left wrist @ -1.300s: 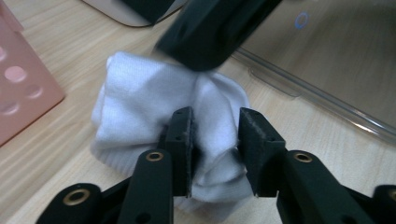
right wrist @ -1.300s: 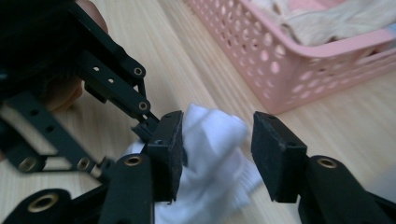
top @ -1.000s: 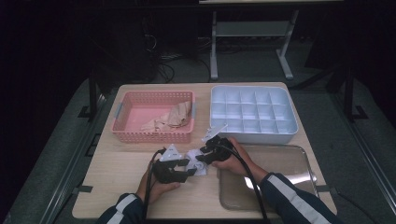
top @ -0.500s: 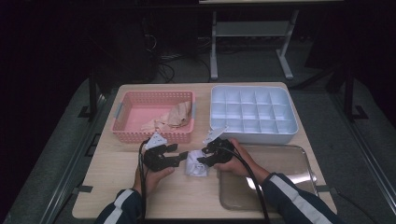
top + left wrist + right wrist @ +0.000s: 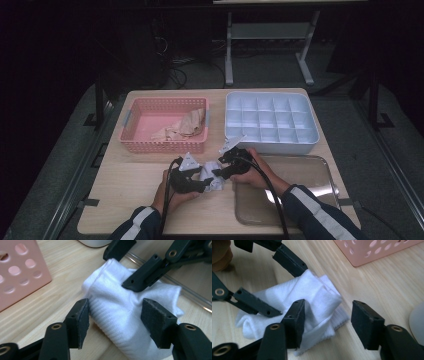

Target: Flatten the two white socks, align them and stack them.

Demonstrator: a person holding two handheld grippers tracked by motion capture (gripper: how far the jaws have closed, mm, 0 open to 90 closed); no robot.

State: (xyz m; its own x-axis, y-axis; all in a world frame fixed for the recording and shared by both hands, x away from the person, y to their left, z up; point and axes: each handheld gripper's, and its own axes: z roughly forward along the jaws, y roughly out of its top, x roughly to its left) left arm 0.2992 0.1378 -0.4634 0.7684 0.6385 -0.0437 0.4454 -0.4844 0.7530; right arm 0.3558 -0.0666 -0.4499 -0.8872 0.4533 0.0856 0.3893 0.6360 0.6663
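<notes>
Between the pink basket (image 5: 165,125) and the metal tray (image 5: 295,190), the folded white sock (image 5: 130,315) lies on the worktop. Both jaws have just been opening: my left hand-held gripper (image 5: 115,320) straddles it loosely, my right hand-held gripper (image 5: 327,320) too. I should close squarely on the thick fold.

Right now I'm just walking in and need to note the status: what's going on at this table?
A person works a bundled white sock on the wooden table with two tools. The left hand-held gripper has its jaws standing either side of the sock, pads not pressing; they have just been opening. The right hand-held gripper has also just been opening, with one pad over the sock's edge. A pink basket with tan cloth and a white divided tray sit behind.
</notes>
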